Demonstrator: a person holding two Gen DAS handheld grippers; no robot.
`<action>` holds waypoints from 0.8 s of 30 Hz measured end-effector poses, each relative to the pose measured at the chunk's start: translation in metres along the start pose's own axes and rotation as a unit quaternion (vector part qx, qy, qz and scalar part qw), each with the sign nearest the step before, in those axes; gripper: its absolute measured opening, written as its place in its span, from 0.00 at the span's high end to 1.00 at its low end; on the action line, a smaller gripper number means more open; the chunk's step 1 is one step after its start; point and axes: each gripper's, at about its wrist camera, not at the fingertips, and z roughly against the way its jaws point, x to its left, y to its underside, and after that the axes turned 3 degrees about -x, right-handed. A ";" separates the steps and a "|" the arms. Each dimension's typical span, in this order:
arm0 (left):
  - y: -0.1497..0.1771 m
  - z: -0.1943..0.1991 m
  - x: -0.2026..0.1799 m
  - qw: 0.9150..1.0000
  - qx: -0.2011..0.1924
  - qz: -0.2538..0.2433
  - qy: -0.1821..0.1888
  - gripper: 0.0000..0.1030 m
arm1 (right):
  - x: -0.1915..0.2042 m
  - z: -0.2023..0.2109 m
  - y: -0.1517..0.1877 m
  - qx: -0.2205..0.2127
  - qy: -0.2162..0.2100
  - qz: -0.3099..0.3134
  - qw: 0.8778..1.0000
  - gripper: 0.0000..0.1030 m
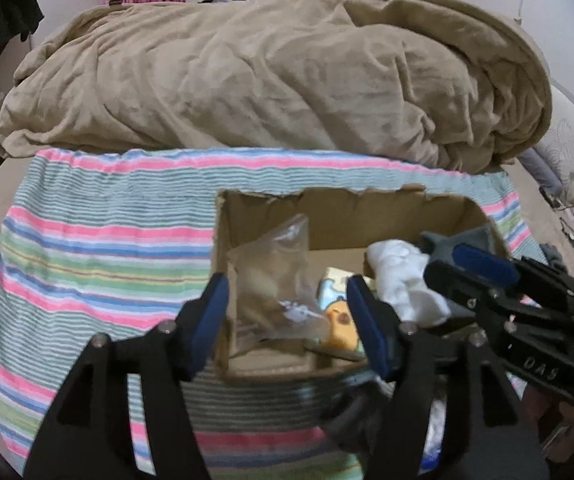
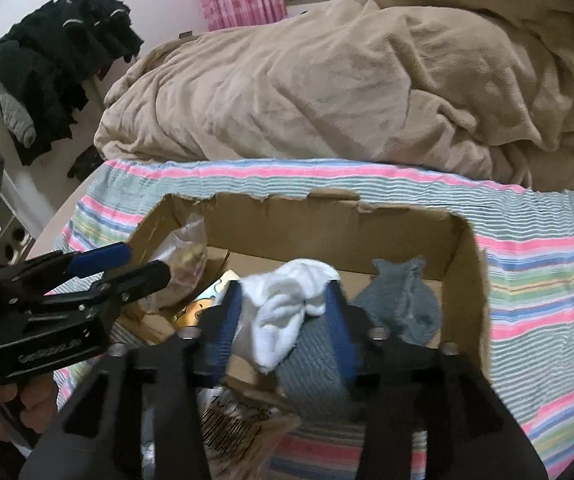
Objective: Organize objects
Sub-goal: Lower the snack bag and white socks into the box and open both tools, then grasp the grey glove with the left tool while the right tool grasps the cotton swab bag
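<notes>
The right claw [image 2: 283, 320] grips a white sock [image 2: 283, 312] over the cardboard box [image 2: 463, 280]. The left claw [image 1: 287, 320] gapes wide, empty. Its "DAS" marking reads mirrored

Left gripper [image 1: 287, 320]: matte black angular body, blue pads [image 1: 211, 320] lining inner faces of jaws, silver screw heads at finger pivots, white lettering on side. Right gripper [image 2: 283, 320]: same black build, blue pads, silver screws. Bare-skinned hand [image 2: 7, 408] just behind left gripper, thin black cable alongside.
</notes>
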 end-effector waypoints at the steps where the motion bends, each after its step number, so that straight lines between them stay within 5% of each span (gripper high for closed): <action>1: -0.001 0.006 0.000 1.000 -0.004 0.001 -0.004 0.38 | 0.000 0.005 -0.001 -0.005 0.000 -0.003 1.000 0.51; 5: 0.001 0.030 0.001 1.000 -0.014 0.005 -0.012 0.37 | 0.003 0.024 -0.003 -0.017 0.011 -0.005 1.000 0.39; 15: 0.015 0.097 -0.009 0.999 -0.038 0.009 -0.017 0.37 | 0.022 0.085 0.002 -0.054 0.007 -0.003 0.999 0.38; 19: 0.024 0.117 -0.014 0.999 -0.046 0.008 -0.014 0.28 | 0.027 0.103 0.009 -0.056 0.008 -0.003 0.998 0.37; 24: 0.037 0.140 -0.020 0.999 -0.053 0.008 -0.006 0.25 | 0.030 0.126 0.022 -0.062 0.006 -0.011 0.998 0.24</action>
